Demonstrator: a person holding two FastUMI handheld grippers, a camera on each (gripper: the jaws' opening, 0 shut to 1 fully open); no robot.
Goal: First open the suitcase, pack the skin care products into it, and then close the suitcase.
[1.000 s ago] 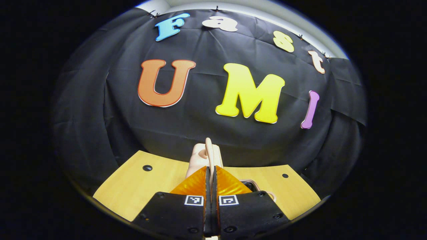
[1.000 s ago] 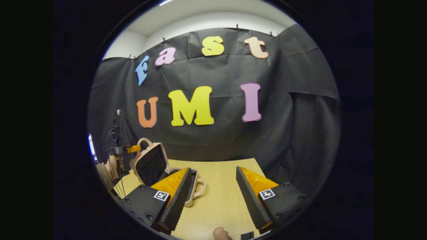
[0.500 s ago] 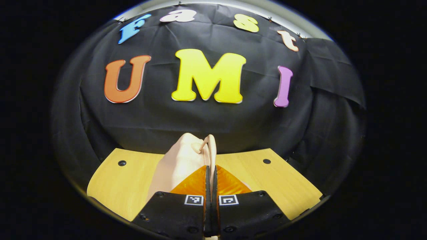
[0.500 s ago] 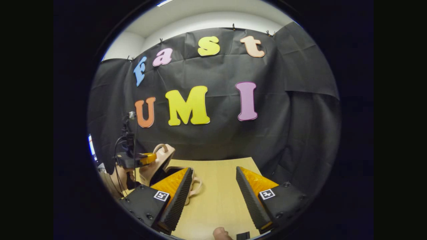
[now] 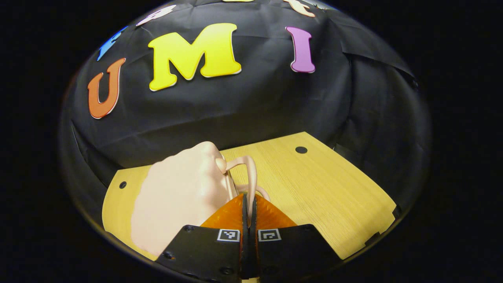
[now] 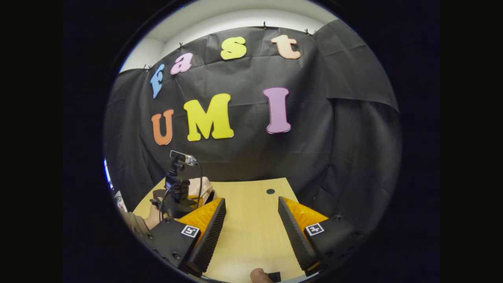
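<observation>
In the left gripper view, the left gripper [image 5: 249, 200] has its two fingers pressed together on the thin curved carrying handle [image 5: 250, 175] of the small pale pink hard-shell suitcase [image 5: 180, 200], with the loop of the handle rising out of the fingertips. The suitcase lies on the light yellow wooden table [image 5: 314, 188], at the left of that view, its smooth lid down over the lower shell, and a second handle loop [image 5: 262, 190] shows just beside the first, low against the table. The table's far edge meets the black cloth wall [image 5: 243, 106], and two small dark holes mark the tabletop, one [image 5: 301, 149] at the far right and one [image 5: 123, 184] at the far left. In the right gripper view, the right gripper [image 6: 251, 220] hovers over the bare table [image 6: 251, 236] with its fingers wide apart and nothing between them. Farther off at the left of that view, the left gripper [image 6: 178, 196] is seen from the side with a hand [image 6: 153, 210] and a sleeve [image 6: 131, 222] holding it, a cable looping from it, and a part of the pink suitcase [image 6: 198, 186] just behind it. Whether the suitcase is latched cannot be told.
</observation>
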